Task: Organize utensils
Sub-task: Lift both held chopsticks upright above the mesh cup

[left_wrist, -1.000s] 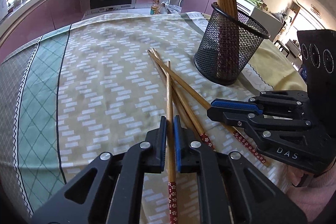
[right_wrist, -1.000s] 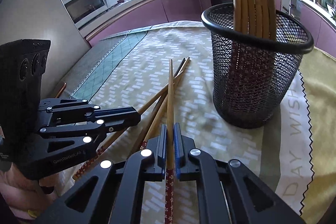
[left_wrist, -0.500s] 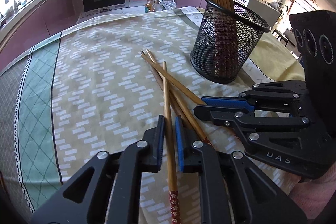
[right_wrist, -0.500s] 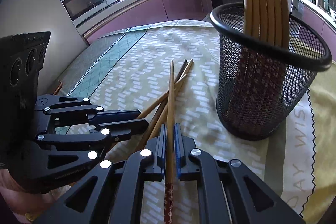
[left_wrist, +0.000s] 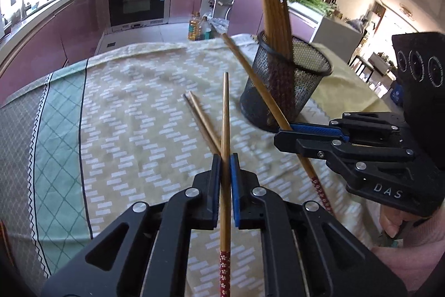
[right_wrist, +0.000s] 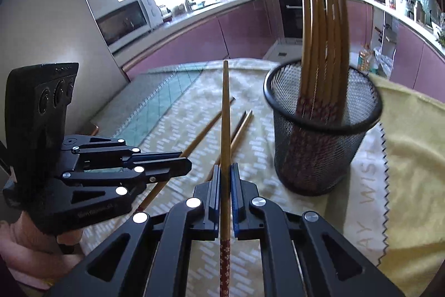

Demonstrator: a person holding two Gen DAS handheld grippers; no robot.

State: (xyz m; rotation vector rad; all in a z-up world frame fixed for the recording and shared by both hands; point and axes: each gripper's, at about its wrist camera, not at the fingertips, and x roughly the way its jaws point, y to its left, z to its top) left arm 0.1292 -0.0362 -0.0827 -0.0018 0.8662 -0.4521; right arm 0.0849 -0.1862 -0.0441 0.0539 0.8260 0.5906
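Where each gripper (left_wrist: 224,157) clamps 1 chopstick (left_wrist: 225,113), pads hide it.

Each fisheye camera sits just behind its own tool, looking forward and down along the fingers, close above the surface (left_wrist: 125,113). Both views share the mesh holder (left_wrist: 286,91) (right_wrist: 322,146) ahead and the other tool alongside.

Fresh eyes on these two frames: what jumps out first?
Each gripper is shut on one chopstick: the left gripper and the right gripper both hold theirs pointing ahead, above the patterned tablecloth. Just behind stands the black mesh holder, packed with upright chopsticks, with two loose chopsticks lying on the cloth beside it.
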